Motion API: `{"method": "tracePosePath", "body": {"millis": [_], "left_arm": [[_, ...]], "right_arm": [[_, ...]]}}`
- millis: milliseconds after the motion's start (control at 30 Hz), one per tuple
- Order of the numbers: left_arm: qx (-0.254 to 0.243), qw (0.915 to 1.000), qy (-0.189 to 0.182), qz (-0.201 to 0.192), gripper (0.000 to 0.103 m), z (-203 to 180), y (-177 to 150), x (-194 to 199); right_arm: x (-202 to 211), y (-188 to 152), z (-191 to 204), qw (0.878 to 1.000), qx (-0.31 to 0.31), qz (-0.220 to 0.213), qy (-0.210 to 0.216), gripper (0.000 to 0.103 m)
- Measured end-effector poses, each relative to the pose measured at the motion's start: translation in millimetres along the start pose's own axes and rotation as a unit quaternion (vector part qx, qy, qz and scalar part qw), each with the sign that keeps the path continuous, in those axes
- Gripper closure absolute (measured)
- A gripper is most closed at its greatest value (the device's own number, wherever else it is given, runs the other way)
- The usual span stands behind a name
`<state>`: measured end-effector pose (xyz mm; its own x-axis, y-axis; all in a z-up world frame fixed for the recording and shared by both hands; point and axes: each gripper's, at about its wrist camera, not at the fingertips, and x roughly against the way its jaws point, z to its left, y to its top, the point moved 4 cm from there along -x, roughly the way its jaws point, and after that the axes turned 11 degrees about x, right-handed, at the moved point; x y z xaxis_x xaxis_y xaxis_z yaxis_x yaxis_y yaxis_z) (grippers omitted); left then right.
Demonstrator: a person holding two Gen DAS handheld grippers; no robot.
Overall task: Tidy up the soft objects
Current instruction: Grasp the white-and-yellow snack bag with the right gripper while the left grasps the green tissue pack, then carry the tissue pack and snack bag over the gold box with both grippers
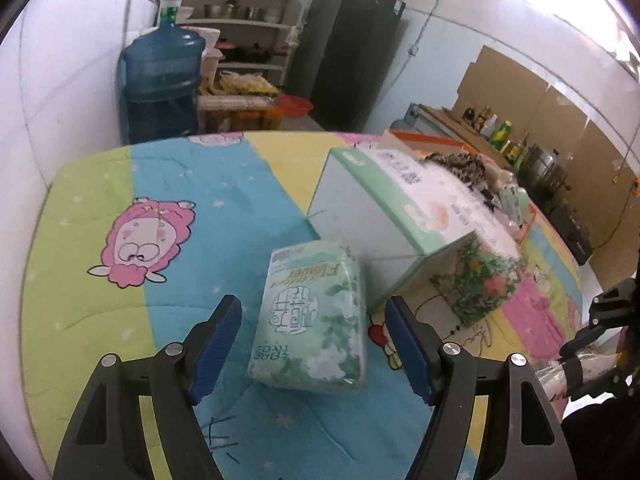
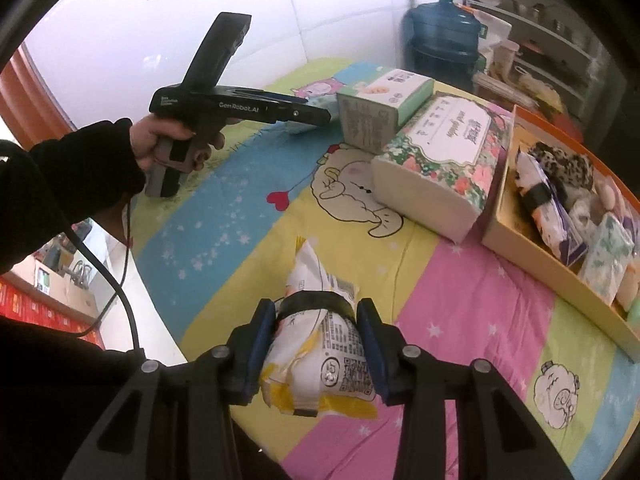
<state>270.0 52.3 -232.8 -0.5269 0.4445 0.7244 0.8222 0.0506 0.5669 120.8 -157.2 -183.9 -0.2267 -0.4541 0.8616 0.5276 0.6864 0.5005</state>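
While the right claw (image 2: 316,344) grips a yellow snack packet (image 2: 316,360), the left claw (image 1: 314,344) hangs open around the green tissue pack (image 1: 310,320), whose long axis runs along its fingers.

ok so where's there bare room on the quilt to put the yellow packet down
The pink and yellow stripes ahead of the yellow packet, between it and the floral tissue pack, lie bare. So does the blue-green stretch around the pink sheep print, left of the green tissue pack. The orange tray is crowded, and the boxes beside it sit close together.
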Motion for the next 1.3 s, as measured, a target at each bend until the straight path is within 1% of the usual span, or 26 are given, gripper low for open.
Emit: {"method": "tracePosePath", "body": {"millis": [67, 200, 267, 300, 333, 367, 433, 533, 667, 767, 867, 1000, 1100, 1300], "left_arm": [[0.002, 0.9998, 0.003, 0.02, 0.028, 3, -2, -10], [0.023, 0.9996, -0.007, 0.017, 0.028, 7, 0, -12], [0.031, 0.9994, -0.009, 0.015, 0.03, 9, 0, -12], [0.03, 0.9994, -0.006, 0.013, 0.038, 10, 0, -12], [0.028, 0.9995, -0.001, 0.012, 0.05, 10, 0, -12], [0.03, 0.9995, -0.003, 0.011, 0.055, 11, -1, -11], [0.034, 0.9994, -0.003, 0.006, 0.058, 11, -3, -8], [0.027, 0.9996, 0.005, -0.001, 0.059, 9, -8, -5], [0.038, 0.9992, 0.007, -0.012, 0.06, 8, -17, 4], [0.047, 0.9986, 0.012, -0.02, 0.06, 9, -24, 13], [0.051, 0.9979, 0.023, -0.032, 0.06, 6, -31, 26], [0.052, 0.9965, 0.036, -0.054, 0.06, -3, -37, 46], [0.042, 0.9955, 0.049, -0.068, 0.06, -15, -42, 62], [0.042, 0.9951, 0.047, -0.076, 0.06, -32, -48, 83]], "right_arm": [[-5, 0, 5, 1.0, -0.002, 0.002, -0.004, 0.06], [-10, -1, 12, 1.0, 0.004, 0.01, -0.004, 0.06], [-16, -4, 15, 1.0, 0.011, 0.023, -0.002, 0.06], [-21, -6, 18, 0.999, 0.016, 0.032, -0.005, 0.06], [-25, -7, 18, 0.999, 0.019, 0.037, -0.008, 0.06], [-27, -8, 21, 0.999, 0.022, 0.041, -0.006, 0.06], [-32, -7, 25, 0.999, 0.026, 0.043, -0.004, 0.06], [-38, -4, 27, 0.998, 0.034, 0.05, -0.01, 0.06], [-41, -3, 25, 0.998, 0.029, 0.054, -0.007, 0.06], [-42, -4, 21, 0.998, 0.014, 0.054, -0.002, 0.06], [-42, -5, 18, 0.999, -0.015, 0.05, -0.005, 0.06], [-38, -8, 13, 0.998, -0.055, 0.037, -0.007, 0.061], [-33, -10, 11, 0.997, -0.075, 0.028, -0.012, 0.061], [-21, -10, 15, 0.995, -0.09, 0.013, -0.031, 0.061]]}}
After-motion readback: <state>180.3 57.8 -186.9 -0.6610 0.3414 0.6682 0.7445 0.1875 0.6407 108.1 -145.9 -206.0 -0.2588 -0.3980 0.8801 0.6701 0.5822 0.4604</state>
